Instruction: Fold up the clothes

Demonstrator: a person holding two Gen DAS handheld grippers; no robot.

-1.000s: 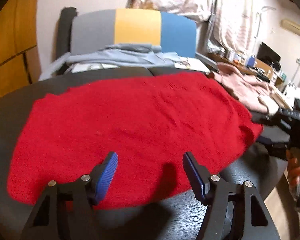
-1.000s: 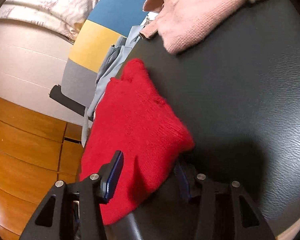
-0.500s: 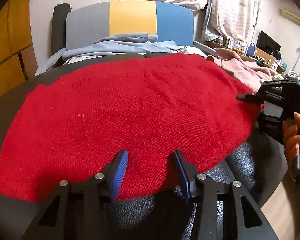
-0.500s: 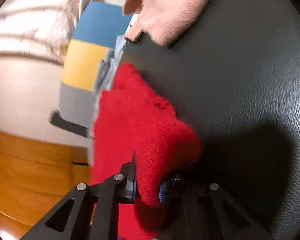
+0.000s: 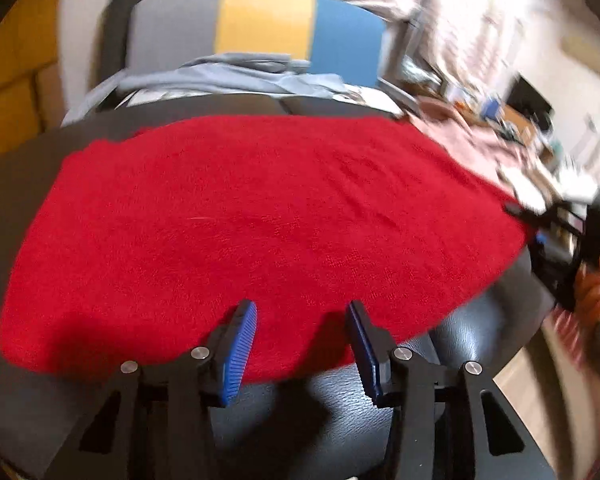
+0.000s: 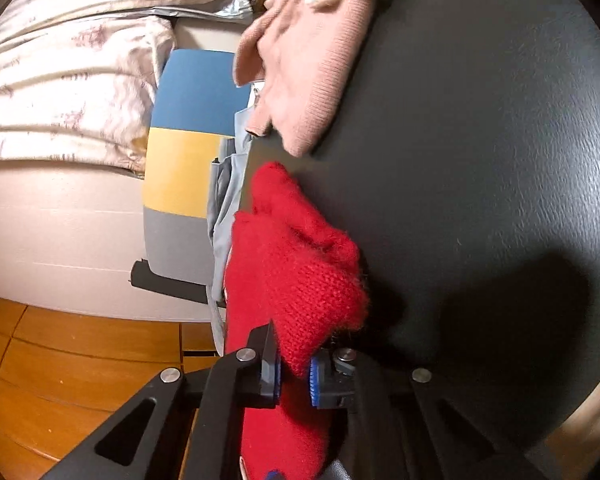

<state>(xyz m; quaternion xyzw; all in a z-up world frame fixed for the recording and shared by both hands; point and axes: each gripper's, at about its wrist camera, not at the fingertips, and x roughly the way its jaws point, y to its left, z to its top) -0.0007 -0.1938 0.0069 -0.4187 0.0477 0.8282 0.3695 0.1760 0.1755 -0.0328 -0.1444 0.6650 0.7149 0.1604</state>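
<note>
Right wrist view: right gripper (image 6: 294,376) pinches the red knitted sweater (image 5: 260,220) corner, lower centre | left gripper (image 5: 300,340) gapes over near hem | step: gripping | next: left closes on hem.

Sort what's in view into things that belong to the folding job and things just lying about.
In the job:
- red knit sweater, spread flat on the black table
- right tongs, shut on the sweater's corner
- left tongs, open over its near edge

Lying about:
- pink knit garment
- light blue garment on the colour-block chair
- floral bedding
</note>
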